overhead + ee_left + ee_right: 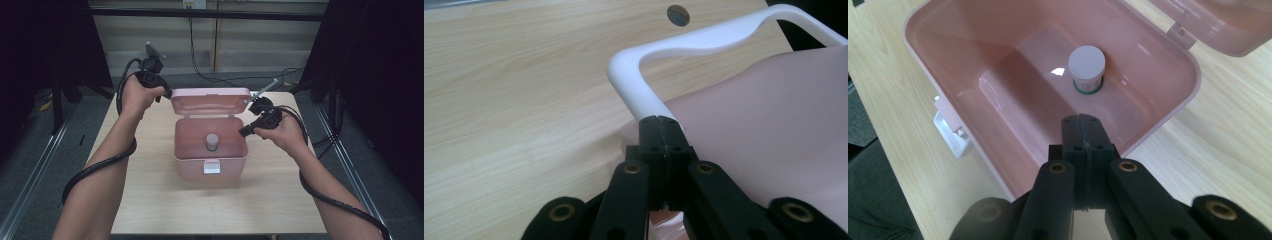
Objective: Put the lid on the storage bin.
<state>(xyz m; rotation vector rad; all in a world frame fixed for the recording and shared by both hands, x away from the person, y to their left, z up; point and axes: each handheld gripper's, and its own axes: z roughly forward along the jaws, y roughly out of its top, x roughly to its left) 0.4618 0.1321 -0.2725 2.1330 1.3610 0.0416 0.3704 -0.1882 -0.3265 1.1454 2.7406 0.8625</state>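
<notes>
Pink box (210,159) open, jar (212,141) inside; lid-closing not begun.
Left gripper (659,120) clenched empty by lid handle (704,42); right gripper (1083,120) clenched empty above box rim.

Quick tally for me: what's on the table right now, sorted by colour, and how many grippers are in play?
Pink: 1, the open box with its lid up
White: 1, the small jar standing inside the box
Black: 2, the left gripper and the right gripper, both shut
Total: 4
</notes>
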